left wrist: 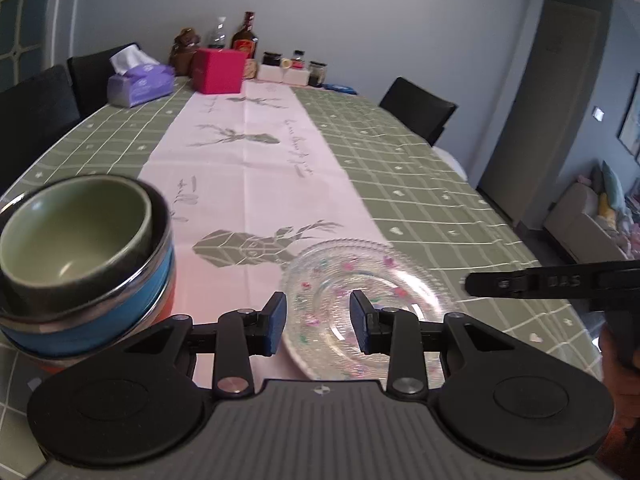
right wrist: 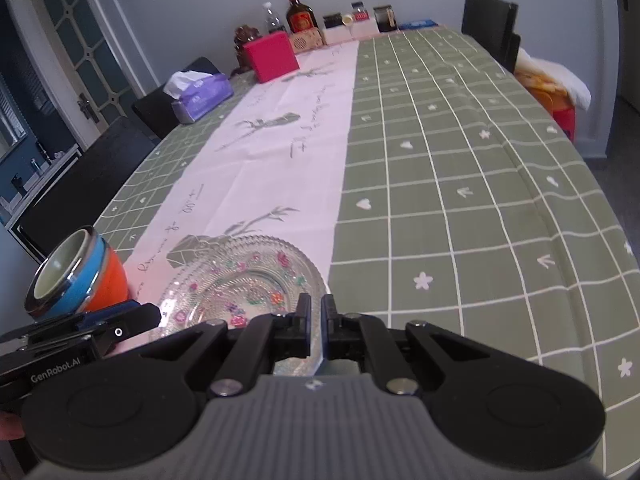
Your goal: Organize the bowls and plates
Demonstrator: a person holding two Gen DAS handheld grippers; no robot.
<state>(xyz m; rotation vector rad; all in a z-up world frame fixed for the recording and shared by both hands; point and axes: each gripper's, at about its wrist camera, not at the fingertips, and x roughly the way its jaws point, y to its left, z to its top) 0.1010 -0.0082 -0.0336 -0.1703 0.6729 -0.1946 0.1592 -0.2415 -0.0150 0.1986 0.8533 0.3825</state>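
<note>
A clear glass plate [left wrist: 360,280] with pink and green flowers lies on the pale runner near the table's front edge; it also shows in the right wrist view [right wrist: 240,276]. A stack of bowls [left wrist: 84,264], green inside steel, blue and orange, stands to its left, and shows in the right wrist view [right wrist: 76,280]. My left gripper [left wrist: 318,320] is open and empty, above the plate's near left part. My right gripper [right wrist: 316,332] is shut on the plate's near right rim.
The long table [right wrist: 460,184] has a green checked cloth with a pale deer runner. At the far end stand a tissue pack [left wrist: 140,84], a red box [left wrist: 218,70], bottles and jars. Black chairs [left wrist: 416,114] line both sides.
</note>
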